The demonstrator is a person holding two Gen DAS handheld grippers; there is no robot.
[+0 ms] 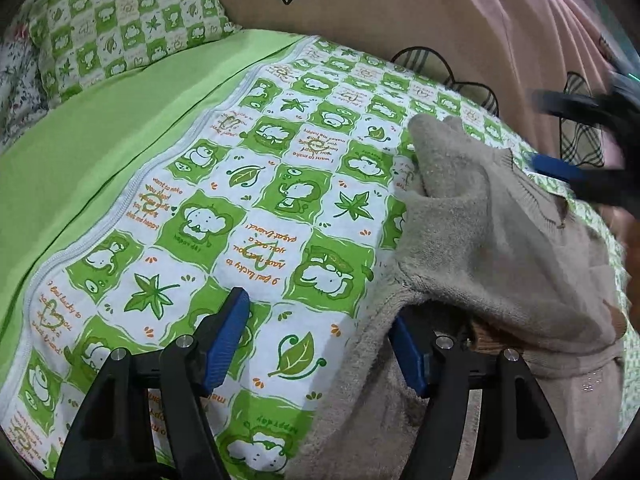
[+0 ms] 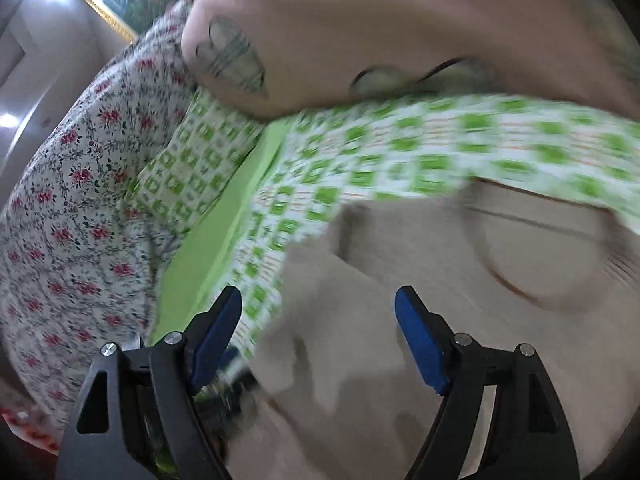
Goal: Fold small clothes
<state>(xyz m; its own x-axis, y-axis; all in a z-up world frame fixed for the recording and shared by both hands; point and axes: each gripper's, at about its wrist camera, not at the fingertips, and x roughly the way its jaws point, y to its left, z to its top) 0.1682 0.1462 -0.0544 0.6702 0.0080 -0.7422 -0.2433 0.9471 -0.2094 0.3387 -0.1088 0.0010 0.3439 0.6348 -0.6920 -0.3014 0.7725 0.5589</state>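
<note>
A small beige knit garment [image 1: 472, 236] lies bunched on the green-and-white patterned bed cover [image 1: 256, 184], at the right of the left wrist view. My left gripper [image 1: 320, 332] is open; the garment's edge drapes over its right finger [image 1: 408, 356], and the left finger is over the cover. My right gripper [image 2: 320, 340] is open above the same beige garment [image 2: 400, 280], blurred by motion. It also shows in the left wrist view [image 1: 568, 168] at the garment's far right edge, blurred.
A matching green patterned pillow [image 1: 128, 28] lies at the back left beside a plain green sheet [image 1: 100, 128]. A pink quilt with plaid appliqué [image 1: 440, 12] is heaped behind the garment. A floral bedspread [image 2: 68, 208] lies to the left.
</note>
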